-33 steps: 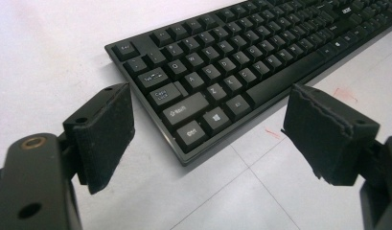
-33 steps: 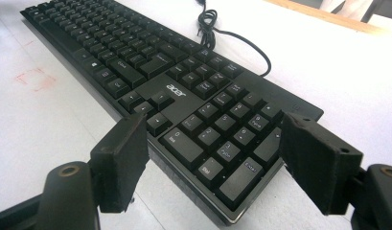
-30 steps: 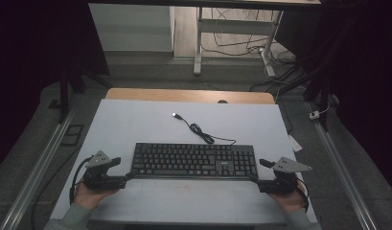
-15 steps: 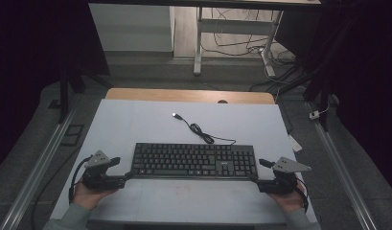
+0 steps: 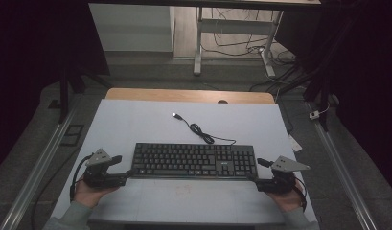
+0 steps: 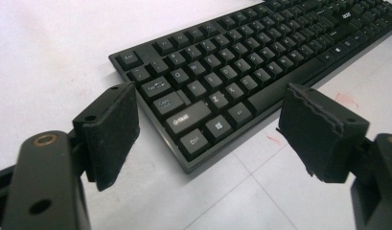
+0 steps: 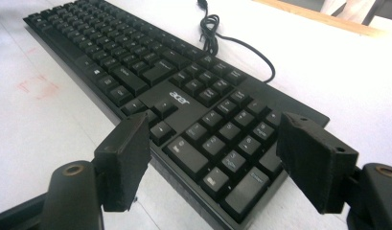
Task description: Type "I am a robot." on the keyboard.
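High view: both grippers, left (image 5: 122, 176) and right (image 5: 253, 179), jaws spread, straddle the keyboard's (image 5: 193, 160) near corners; closing should come next.

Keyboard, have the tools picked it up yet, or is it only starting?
Only starting. Done: the left tool and right tool sit at the two ends of the keyboard, jaws open around its near corners. In hand: lining up to grip. Left: squeezing shut and moving it; it lies flat on the table.
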The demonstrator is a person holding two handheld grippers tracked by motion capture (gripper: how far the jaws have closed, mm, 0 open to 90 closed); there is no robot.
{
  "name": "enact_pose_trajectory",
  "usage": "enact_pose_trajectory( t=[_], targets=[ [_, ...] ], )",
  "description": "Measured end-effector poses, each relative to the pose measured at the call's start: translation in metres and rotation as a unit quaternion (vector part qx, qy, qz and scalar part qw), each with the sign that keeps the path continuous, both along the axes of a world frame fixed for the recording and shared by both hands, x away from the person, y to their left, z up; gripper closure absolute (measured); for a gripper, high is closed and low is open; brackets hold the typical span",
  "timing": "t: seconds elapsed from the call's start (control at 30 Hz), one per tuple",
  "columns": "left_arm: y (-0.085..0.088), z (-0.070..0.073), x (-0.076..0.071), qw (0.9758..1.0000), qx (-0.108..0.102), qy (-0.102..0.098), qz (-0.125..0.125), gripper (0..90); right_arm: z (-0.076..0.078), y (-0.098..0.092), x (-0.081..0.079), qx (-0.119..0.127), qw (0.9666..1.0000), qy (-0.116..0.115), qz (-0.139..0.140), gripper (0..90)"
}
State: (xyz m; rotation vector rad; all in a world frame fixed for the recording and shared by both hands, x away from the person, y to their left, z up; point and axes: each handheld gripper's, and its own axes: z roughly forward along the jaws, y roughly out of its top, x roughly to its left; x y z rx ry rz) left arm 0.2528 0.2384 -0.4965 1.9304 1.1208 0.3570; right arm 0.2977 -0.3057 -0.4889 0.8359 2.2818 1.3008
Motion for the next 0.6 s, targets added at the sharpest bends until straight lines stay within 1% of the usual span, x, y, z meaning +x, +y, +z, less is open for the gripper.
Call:
enact_pose_trajectory(
  t=[0.2, 0.23, 0.3, 0.43, 0.47, 0.5, 0.6],
  targets=[
    [-0.003, 0.005, 0.006, 1.0000, 0.001, 0.000, 0.001, 25.2, 0.005, 0.009, 0.004, 0.011, 0.9999, 0.002, 0.004, 29.2],
    [-0.003, 0.005, 0.008, 1.0000, 0.002, 0.001, 0.000, 25.2, 0.005, 0.009, 0.004, 0.011, 0.9999, 0.002, 0.004, 29.2],
    [-0.004, 0.006, 0.011, 1.0000, 0.004, 0.004, 0.000, 27.3, 0.008, 0.017, 0.006, 0.013, 0.9999, 0.001, 0.007, 30.0],
    [-0.008, 0.008, 0.019, 0.9999, 0.008, 0.013, -0.001, 30.1, 0.011, 0.023, 0.008, 0.011, 0.9999, 0.000, 0.012, 30.9],
    [-0.009, 0.008, 0.021, 0.9998, 0.011, 0.014, -0.003, 32.6, 0.013, 0.026, 0.010, 0.011, 0.9998, 0.001, 0.014, 31.5],
    [-0.010, 0.008, 0.023, 0.9998, 0.013, 0.016, -0.003, 32.6, 0.013, 0.026, 0.010, 0.011, 0.9998, 0.001, 0.014, 31.5],
    [-0.013, 0.007, 0.027, 0.9995, 0.023, 0.020, -0.008, 40.1, 0.015, 0.032, 0.013, 0.010, 0.9998, 0.002, 0.017, 32.4]
  ],
)
